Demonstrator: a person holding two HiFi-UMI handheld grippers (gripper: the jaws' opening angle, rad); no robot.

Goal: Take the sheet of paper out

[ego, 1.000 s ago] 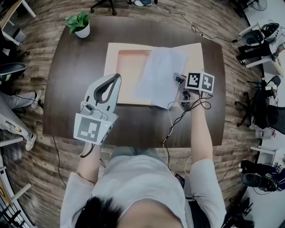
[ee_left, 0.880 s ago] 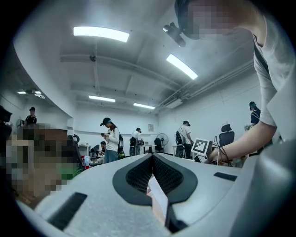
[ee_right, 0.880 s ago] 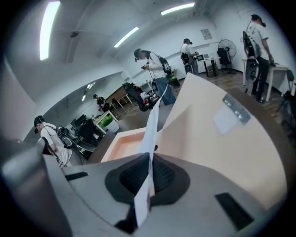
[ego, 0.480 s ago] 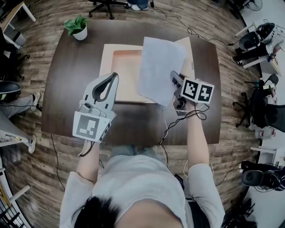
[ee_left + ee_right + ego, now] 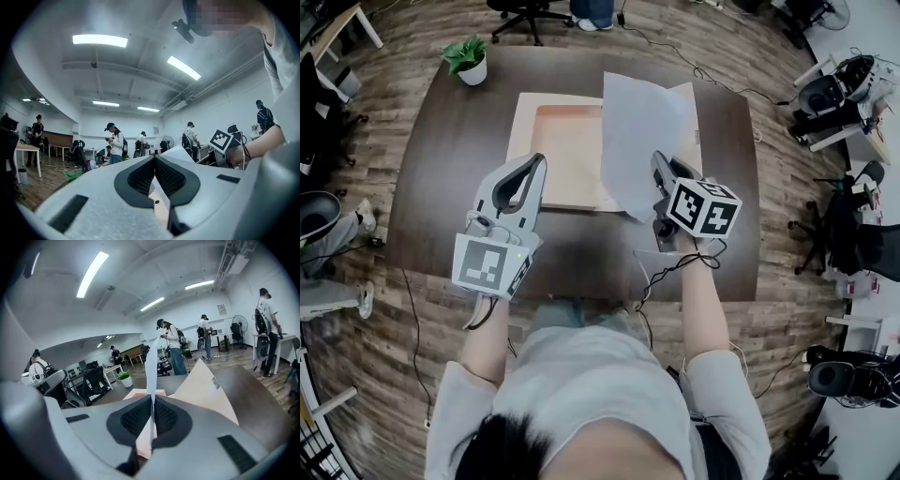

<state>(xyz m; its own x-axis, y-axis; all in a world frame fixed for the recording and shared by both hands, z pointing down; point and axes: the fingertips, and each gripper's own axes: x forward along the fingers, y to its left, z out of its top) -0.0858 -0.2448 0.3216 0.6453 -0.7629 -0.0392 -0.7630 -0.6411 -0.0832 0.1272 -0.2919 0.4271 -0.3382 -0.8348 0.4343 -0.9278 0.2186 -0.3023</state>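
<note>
A white sheet of paper (image 5: 642, 141) stands almost upright above the open beige folder (image 5: 562, 155), which lies flat on the dark table (image 5: 441, 159). My right gripper (image 5: 658, 167) is shut on the sheet's near lower edge. In the right gripper view the sheet (image 5: 151, 366) rises edge-on from between the closed pads of the right gripper (image 5: 152, 401), with the folder's flap (image 5: 206, 385) behind it. My left gripper (image 5: 536, 161) hovers over the folder's near left part with its tips together and nothing in them. In its own view the left gripper (image 5: 153, 159) faces out into the room.
A potted plant (image 5: 469, 56) stands at the table's far left corner. A cable (image 5: 670, 272) hangs from my right gripper over the table's front edge. Office chairs (image 5: 839, 84) and equipment surround the table. People (image 5: 171, 345) stand further back in the room.
My right gripper has risen and tilted, lifting the sheet off the folder until it stands nearly upright. My left gripper has shifted slightly and stays shut.
</note>
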